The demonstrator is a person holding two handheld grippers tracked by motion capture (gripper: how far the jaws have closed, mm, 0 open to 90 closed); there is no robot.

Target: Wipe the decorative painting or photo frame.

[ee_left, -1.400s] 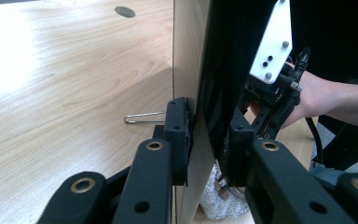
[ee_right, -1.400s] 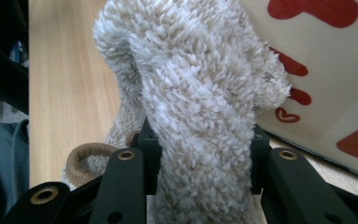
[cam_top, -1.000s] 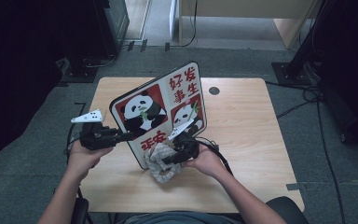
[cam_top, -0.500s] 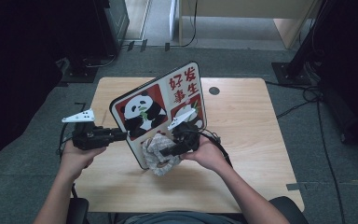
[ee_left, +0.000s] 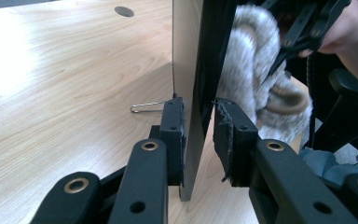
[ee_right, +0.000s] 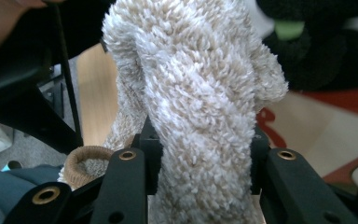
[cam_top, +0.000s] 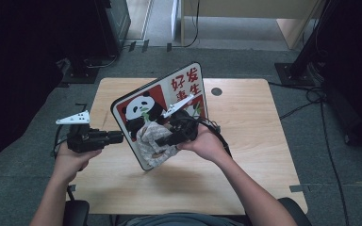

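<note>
A board printed with pandas and red Chinese characters (cam_top: 188, 84) stands tilted on the wooden table (cam_top: 245, 141). My left gripper (cam_top: 120, 136) straddles its left edge. Its jaws have just been closing around the board (ee_left: 186, 70). One pad lies against the plain back, and a thin gap shows at the other pad (ee_left: 233, 140), so it is still open. My right gripper (cam_top: 162, 140) is shut on a fluffy beige sock (cam_top: 148, 141), which it holds against the board's printed face. The sock (ee_right: 200, 93) bulges between its jaws (ee_right: 200, 158).
A thin wire loop (ee_left: 144, 106) lies on the table behind the board. A round cable hole (cam_top: 216, 91) sits at the table's far side. Cables (cam_top: 311, 94) run over the floor to the right. Dark furniture stands at the far left.
My right gripper has risen with the sock, moving up the board's printed face. The left hand and the board have hardly moved.
</note>
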